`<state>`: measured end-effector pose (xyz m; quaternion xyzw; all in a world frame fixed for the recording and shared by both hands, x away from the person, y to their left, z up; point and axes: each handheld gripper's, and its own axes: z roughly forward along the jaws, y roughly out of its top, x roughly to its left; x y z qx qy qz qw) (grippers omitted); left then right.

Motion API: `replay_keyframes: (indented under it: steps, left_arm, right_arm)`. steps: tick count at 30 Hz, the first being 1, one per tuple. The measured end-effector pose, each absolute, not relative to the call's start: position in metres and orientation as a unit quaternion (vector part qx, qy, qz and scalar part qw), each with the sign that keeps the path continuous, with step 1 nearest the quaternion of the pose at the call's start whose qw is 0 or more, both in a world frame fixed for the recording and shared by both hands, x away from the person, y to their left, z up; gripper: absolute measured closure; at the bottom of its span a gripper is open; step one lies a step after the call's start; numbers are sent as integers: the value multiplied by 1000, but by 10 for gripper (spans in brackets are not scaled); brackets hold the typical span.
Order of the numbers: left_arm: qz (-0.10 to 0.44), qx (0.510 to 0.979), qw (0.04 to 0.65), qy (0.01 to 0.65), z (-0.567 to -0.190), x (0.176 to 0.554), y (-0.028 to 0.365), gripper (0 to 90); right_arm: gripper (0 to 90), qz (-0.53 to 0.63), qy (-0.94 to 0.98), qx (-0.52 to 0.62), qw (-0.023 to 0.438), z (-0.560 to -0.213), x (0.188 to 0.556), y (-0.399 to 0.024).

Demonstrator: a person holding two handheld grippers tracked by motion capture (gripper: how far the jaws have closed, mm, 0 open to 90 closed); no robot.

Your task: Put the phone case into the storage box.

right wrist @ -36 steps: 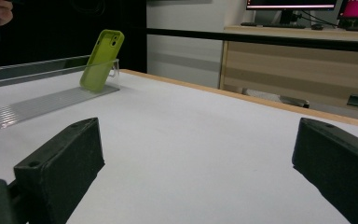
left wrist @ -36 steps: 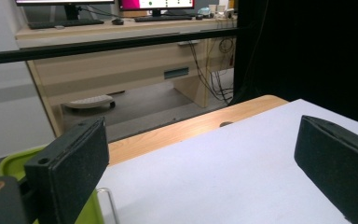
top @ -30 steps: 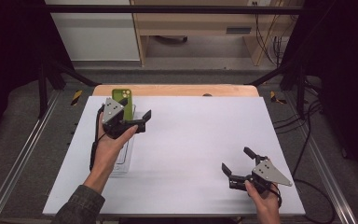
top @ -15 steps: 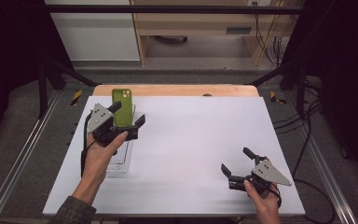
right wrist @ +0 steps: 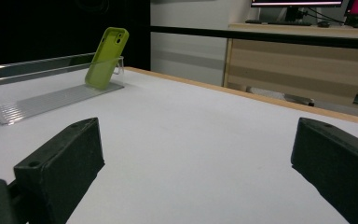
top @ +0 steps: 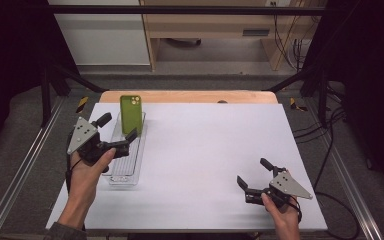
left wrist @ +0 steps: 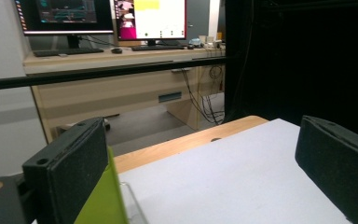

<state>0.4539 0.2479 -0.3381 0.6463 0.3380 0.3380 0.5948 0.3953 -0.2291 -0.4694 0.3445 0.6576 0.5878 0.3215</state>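
Note:
A green phone case (top: 130,114) stands upright, leaning in the far end of a clear plastic tray (top: 125,167) at the table's left. My left gripper (top: 117,128) hovers open just left of and nearer than the case, not touching it. In the left gripper view the case's green edge (left wrist: 100,201) shows beside the left jaw, and nothing sits between the jaws of the left gripper (left wrist: 205,163). My right gripper (top: 253,172) rests open near the front right. The right gripper view has the case (right wrist: 105,57) and tray (right wrist: 37,95) far off to the left.
The white tabletop (top: 210,150) has a wooden strip (top: 190,96) along its far edge. Black frame bars and cables run round the table. A desk with monitors (left wrist: 149,18) stands beyond it.
The left gripper has drawn back from the green case, moving left and toward the person. The case stays leaning in the tray. The right gripper has not moved.

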Motion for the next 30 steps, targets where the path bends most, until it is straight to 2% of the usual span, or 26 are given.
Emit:
replay_keyframes:
  steps: [13,30]
  left_arm:
    - [354,637,592,345,-342,437,280,23]
    - [353,632,593,352,-369,423,303,22]
  right_arm:
    - [28,584,664,343,319,-471,395,-227]
    - [24,580,666,343,320,-472,396,-227]
